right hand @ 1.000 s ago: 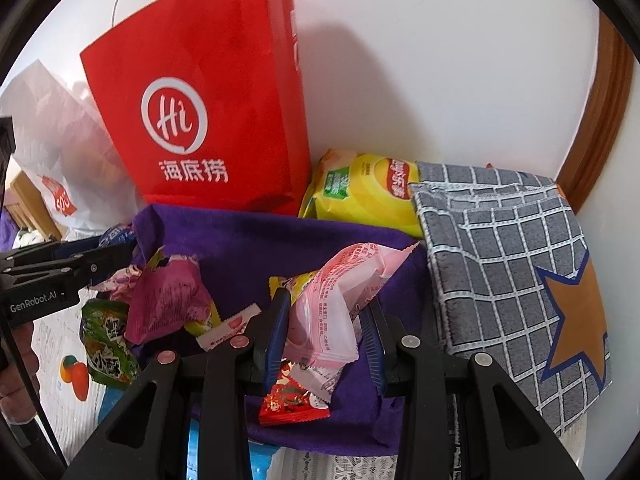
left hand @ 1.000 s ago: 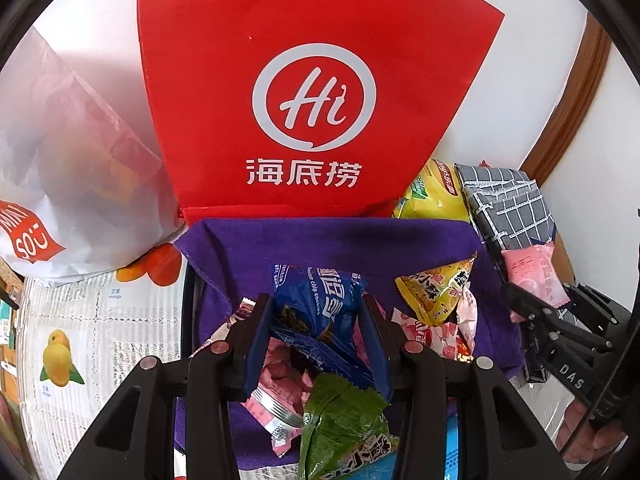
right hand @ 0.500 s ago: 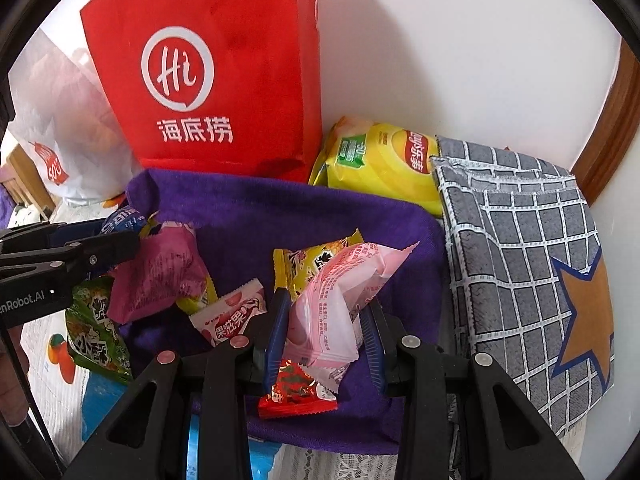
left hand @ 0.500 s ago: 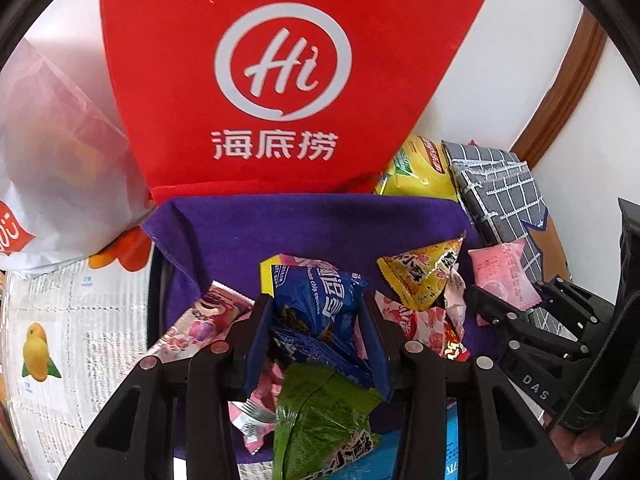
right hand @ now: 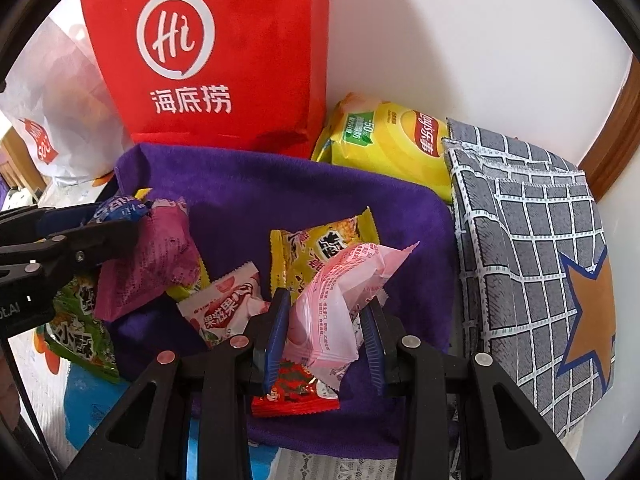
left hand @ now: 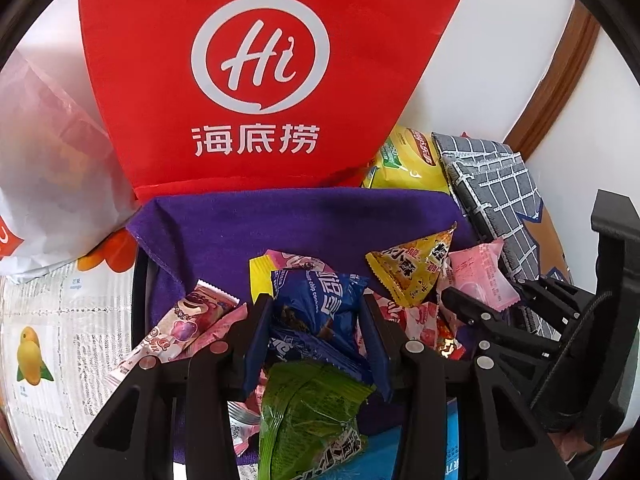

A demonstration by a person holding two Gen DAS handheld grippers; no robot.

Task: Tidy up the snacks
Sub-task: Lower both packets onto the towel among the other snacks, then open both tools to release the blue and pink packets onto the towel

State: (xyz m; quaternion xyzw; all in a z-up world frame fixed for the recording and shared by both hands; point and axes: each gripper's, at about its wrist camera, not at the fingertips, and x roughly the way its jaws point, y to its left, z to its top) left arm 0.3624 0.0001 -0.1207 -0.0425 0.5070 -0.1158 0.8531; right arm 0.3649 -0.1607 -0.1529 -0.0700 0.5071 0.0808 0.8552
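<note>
My left gripper (left hand: pixel 316 316) is shut on a blue cookie packet (left hand: pixel 316 304), held above a purple cloth (left hand: pixel 304 220) strewn with snacks. My right gripper (right hand: pixel 326 316) is shut on a pink snack packet (right hand: pixel 336 300) above the same cloth (right hand: pixel 304 192). A yellow triangular packet (left hand: pixel 416 270), a pink strawberry packet (right hand: pixel 228 308), a red packet (right hand: pixel 296 394) and a green packet (left hand: pixel 308 412) lie on the cloth. The right gripper also shows in the left wrist view (left hand: pixel 476 304), and the left gripper in the right wrist view (right hand: pixel 120 224).
A red "Hi" bag (left hand: pixel 272 72) stands behind the cloth against the wall. A yellow chip bag (right hand: pixel 388 140) and a grey checked pouch (right hand: pixel 532 248) lie to the right. A white plastic bag (left hand: pixel 44 152) sits at left on a fruit-print tablecloth (left hand: pixel 48 340).
Both grippers have moved forward over the cloth toward the red bag, each keeping its packet. More loose snacks on the cloth have come into view.
</note>
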